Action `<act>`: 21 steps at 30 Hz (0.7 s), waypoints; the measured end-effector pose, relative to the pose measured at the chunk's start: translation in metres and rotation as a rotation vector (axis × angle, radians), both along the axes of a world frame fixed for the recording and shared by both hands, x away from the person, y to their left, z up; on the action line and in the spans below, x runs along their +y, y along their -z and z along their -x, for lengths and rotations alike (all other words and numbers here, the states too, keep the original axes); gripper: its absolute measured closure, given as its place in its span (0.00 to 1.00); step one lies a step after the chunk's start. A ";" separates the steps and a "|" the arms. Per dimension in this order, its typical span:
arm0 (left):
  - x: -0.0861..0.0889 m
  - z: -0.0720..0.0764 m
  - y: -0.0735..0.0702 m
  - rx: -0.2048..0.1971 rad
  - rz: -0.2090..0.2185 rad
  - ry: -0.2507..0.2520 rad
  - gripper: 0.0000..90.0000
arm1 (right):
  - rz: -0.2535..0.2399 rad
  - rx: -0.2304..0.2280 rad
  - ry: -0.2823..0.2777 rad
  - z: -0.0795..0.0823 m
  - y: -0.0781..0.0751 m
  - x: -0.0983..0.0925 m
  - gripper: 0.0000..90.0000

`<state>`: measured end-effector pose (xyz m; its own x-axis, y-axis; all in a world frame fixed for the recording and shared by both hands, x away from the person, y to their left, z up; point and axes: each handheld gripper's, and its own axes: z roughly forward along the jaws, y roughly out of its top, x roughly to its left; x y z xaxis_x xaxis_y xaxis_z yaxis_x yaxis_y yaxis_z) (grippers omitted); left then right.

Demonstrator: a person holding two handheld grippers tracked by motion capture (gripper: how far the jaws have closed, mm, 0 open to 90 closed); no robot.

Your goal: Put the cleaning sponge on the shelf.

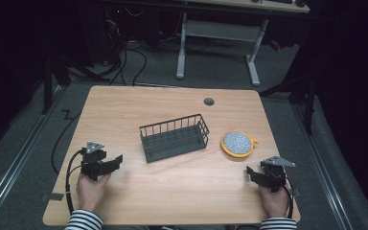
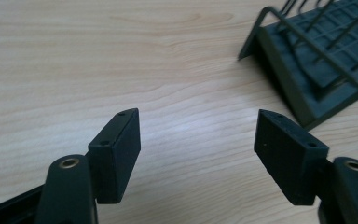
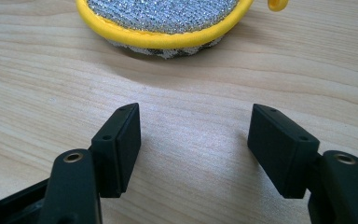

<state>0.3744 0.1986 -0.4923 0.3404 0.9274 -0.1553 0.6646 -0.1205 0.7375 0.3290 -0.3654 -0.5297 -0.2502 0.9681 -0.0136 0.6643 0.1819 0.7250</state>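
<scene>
Desk (image 1: 172,191) first: one wire basket (image 1: 174,137) sits mid-desk, probably waiting to receive the one yellow-rimmed scouring pad (image 1: 237,143) lying just beside it toward the right edge. Two grippers wait near the front corners, left gripper (image 1: 119,158) and right gripper (image 1: 249,170), both with jaws apart, empty, likely set to reach in.

R gripper (image 3: 193,149) fingers stood wide apart, nothing btwn them, over bare worktop (image 3: 37,84); yellow-rimmed scrubber (image 3: 168,18) lay just ahead.
</scene>
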 end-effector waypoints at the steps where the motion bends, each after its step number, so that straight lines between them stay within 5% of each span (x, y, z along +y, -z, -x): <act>1: -0.002 -0.001 -0.003 -0.002 -0.002 0.008 0.36 | 0.000 0.000 0.000 0.000 0.000 0.000 0.39; 9: -0.014 -0.009 -0.033 -0.027 0.058 0.045 0.38 | 0.001 0.000 -0.001 0.000 0.000 0.000 0.39; 21: -0.035 -0.029 -0.061 -0.030 0.054 0.066 0.37 | 0.001 0.000 -0.001 0.000 0.000 0.000 0.38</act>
<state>0.4030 0.1635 -0.4313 0.4061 0.8931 -0.1937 0.6340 -0.1227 0.7635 0.3288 -0.3654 -0.5297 -0.2512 0.9678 -0.0147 0.6643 0.1834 0.7246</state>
